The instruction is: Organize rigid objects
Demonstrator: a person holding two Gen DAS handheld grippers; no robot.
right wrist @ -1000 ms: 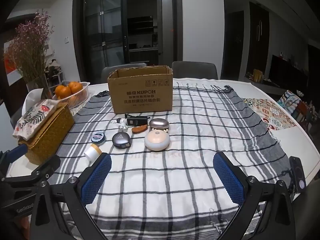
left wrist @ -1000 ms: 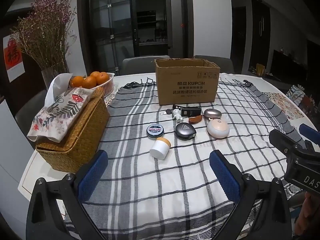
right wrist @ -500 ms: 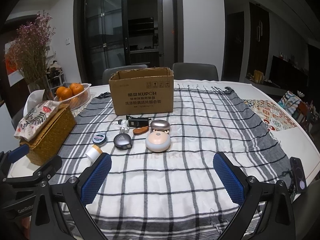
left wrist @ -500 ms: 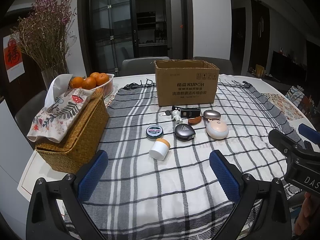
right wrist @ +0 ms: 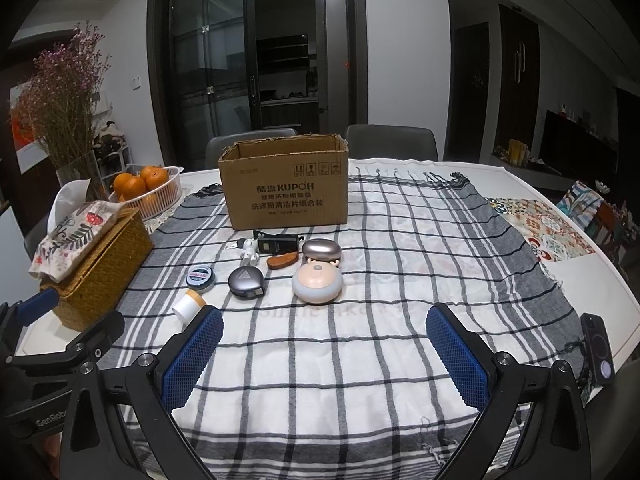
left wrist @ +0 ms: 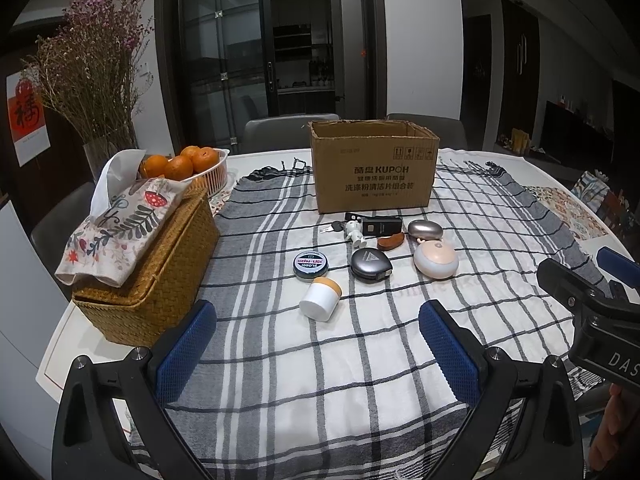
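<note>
On the checked cloth [left wrist: 360,360], just near of the open cardboard box [left wrist: 374,172], sits a cluster of small items: white jar [left wrist: 320,300] on its side, black tin [left wrist: 310,265], grey oval case [left wrist: 370,265], pink round gadget [left wrist: 435,259]. Left gripper [left wrist: 318,344] & right gripper [right wrist: 325,350] both hang spread wide w/ nothing between the pads, near side of the cluster. Wicker basket [left wrist: 160,276] far left.

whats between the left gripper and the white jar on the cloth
Only bare checked cloth lies between the open left gripper and the tipped white jar, seen in the left wrist view.
</note>
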